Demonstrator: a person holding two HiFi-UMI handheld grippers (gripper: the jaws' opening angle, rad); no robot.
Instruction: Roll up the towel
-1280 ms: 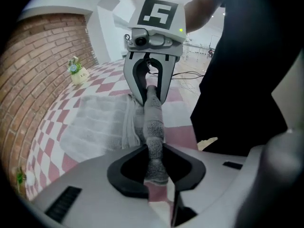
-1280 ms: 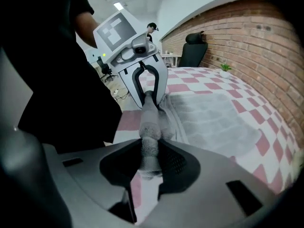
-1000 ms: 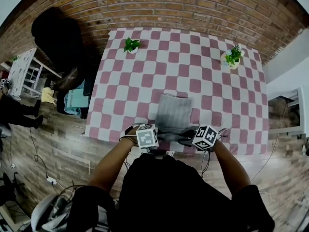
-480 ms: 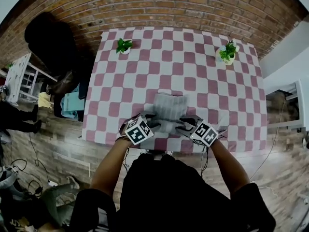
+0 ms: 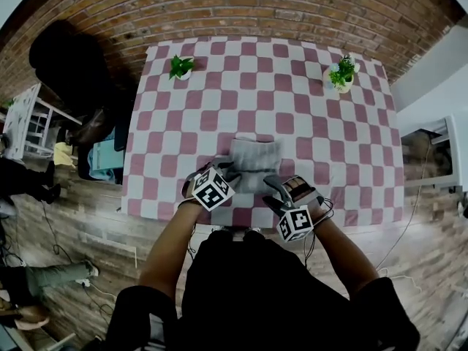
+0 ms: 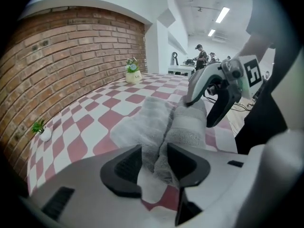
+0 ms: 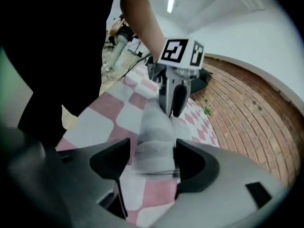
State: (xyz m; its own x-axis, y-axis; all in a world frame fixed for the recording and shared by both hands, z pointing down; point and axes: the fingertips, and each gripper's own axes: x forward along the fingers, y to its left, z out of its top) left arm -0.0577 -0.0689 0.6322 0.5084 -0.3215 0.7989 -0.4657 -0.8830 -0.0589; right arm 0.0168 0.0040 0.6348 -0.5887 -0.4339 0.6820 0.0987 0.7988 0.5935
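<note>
1. Grey towel (image 5: 254, 159) lies on the checked table (image 5: 314, 115) near its front edge. Its rolled part runs crosswise, and the flat remainder extends toward the brick wall (image 5: 241, 9).
2. Left gripper (image 5: 228, 174) pinches the roll's left end; its jaws have just closed slightly.
3. Right gripper (image 5: 274, 187) straddles the right end with its jaws apart, just opened and not gripping.
4. Both ends are equally near, so the next turn likely goes away from the person.

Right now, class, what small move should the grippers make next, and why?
Probably shut the right gripper on the towel roll before rolling onward. Its jaws have just been opening and stand loose around the roll; the left gripper, jaws just closing, pinches the other end; flat towel remains beyond.
</note>
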